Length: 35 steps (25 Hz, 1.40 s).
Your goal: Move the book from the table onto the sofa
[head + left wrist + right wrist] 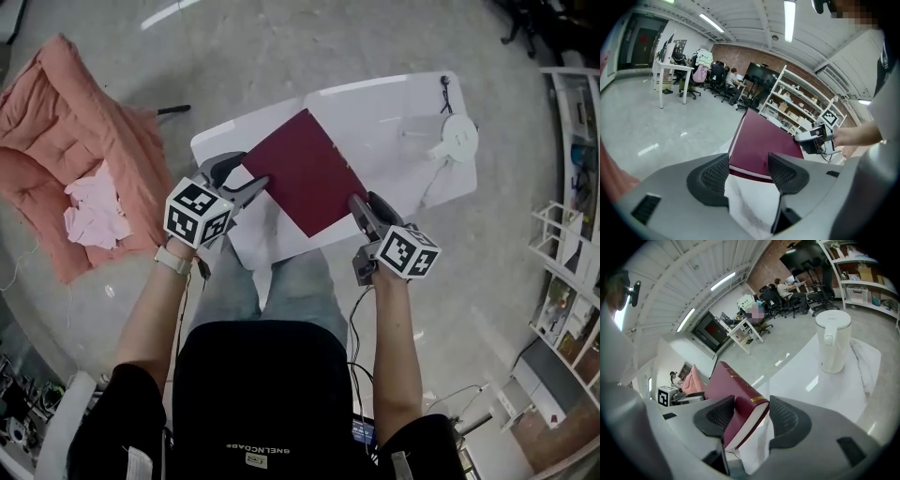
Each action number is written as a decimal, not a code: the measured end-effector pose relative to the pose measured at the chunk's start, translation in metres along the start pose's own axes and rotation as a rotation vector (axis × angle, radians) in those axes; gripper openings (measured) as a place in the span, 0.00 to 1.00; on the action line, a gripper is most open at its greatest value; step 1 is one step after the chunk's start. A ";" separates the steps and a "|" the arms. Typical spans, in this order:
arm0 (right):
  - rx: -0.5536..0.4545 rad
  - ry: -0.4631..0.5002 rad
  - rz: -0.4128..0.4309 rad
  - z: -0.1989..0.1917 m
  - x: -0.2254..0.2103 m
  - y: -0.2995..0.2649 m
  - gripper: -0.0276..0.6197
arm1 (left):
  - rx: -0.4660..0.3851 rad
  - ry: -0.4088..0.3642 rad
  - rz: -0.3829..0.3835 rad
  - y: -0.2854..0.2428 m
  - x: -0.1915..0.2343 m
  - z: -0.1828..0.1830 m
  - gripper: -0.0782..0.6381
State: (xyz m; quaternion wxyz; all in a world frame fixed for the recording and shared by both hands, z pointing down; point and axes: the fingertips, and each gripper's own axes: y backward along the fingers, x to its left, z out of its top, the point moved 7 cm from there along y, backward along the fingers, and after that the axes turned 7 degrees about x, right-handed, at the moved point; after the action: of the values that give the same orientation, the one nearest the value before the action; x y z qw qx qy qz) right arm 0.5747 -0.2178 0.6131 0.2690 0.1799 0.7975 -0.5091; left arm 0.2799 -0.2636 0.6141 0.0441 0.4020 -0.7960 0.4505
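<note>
A dark red hardcover book [305, 173] hangs tilted over the near edge of the white table [403, 103], held between both grippers. My left gripper [253, 169] is shut on its left corner; in the left gripper view the book [759, 140] sits between the pads of that gripper [747, 171]. My right gripper [364, 202] is shut on the right corner, at the spine end with gold lines [740, 399], which lies between that gripper's own pads [747, 416]. The pink sofa [66, 159] lies to the left, on the floor side.
A white kettle [459, 138] and its cord stand at the table's far right, beside a white cloth [865, 362]. A pale pink cloth [94, 211] lies on the sofa. Shelving [572, 187] lines the right side. The person's legs are below the table edge.
</note>
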 end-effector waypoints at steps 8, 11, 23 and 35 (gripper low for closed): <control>-0.029 0.057 0.010 -0.002 0.072 0.018 0.43 | -0.055 -0.025 0.018 0.077 -0.006 -0.004 0.47; -0.040 0.078 0.012 -0.006 0.098 0.024 0.43 | -0.087 -0.016 0.024 0.104 -0.006 -0.005 0.47; -0.111 0.146 0.039 -0.021 0.202 0.044 0.43 | -0.179 -0.080 0.040 0.214 -0.005 -0.009 0.47; -0.120 0.232 0.091 -0.048 0.293 0.051 0.43 | -0.288 -0.068 0.106 0.318 -0.006 -0.031 0.47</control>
State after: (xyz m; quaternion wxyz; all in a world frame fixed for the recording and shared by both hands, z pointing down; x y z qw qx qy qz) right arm 0.3602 -0.1492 0.4130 0.2081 0.2570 0.8433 -0.4237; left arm 0.0589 -0.1505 0.4135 0.0505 0.3641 -0.8733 0.3196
